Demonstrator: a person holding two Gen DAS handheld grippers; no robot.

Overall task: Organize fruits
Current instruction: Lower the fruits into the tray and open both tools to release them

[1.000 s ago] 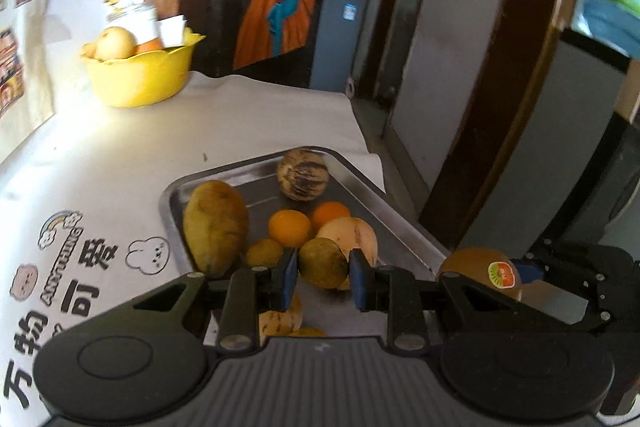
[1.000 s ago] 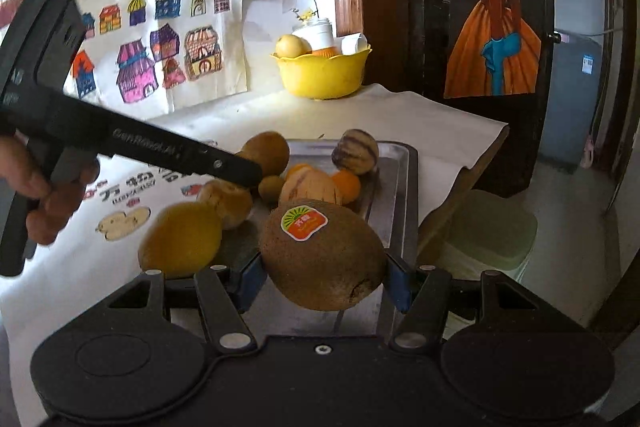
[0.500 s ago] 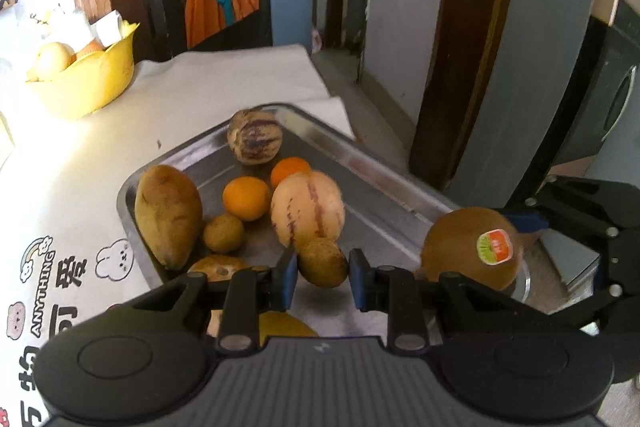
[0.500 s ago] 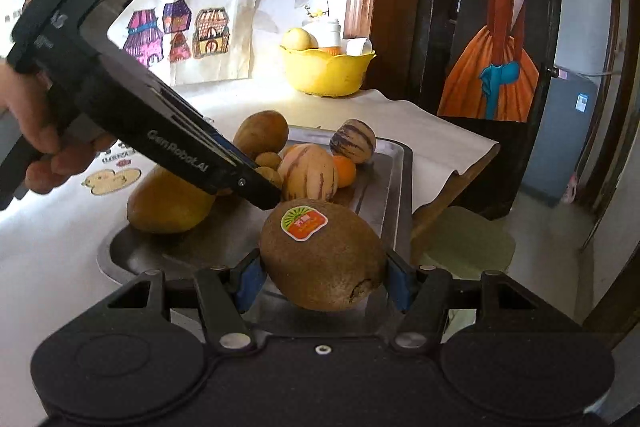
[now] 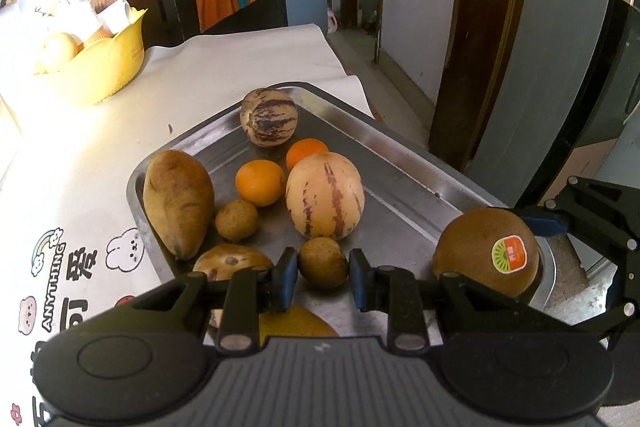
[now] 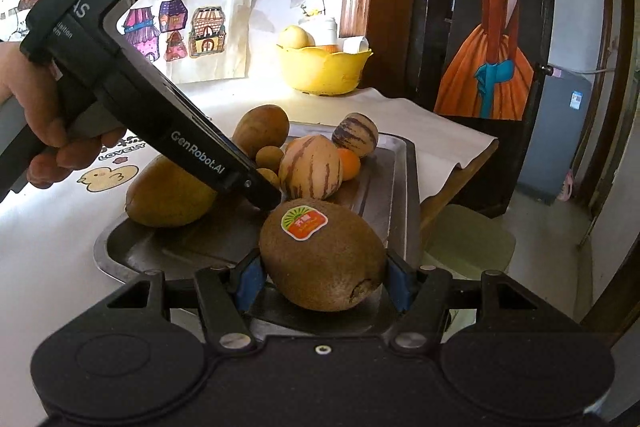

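A metal tray (image 5: 404,171) holds a big striped melon (image 5: 325,195), a smaller striped one (image 5: 269,117), two oranges (image 5: 259,183), a brown mango (image 5: 178,201) and small brown fruits (image 5: 237,214). My left gripper (image 5: 323,279) is shut on one small brown fruit (image 5: 323,261) low over the tray's near part. My right gripper (image 6: 324,279) is shut on a stickered kiwi (image 6: 322,253) above the tray's near right corner. The same kiwi (image 5: 486,257) shows in the left wrist view. A hand (image 6: 48,131) holds the left gripper (image 6: 266,201), whose tip is just behind the kiwi.
A yellow bowl (image 5: 100,67) with fruit and a white cup stands at the table's far end by the wall. A yellow mango (image 6: 168,199) lies at the tray's near left. The white printed cloth (image 5: 72,187) lies left of the tray. The table edge (image 6: 460,179) drops off to the right.
Both grippers have come lower and closer to the tray, each keeping its fruit. The left gripper has rolled and swung in until its tip sits just behind the kiwi.
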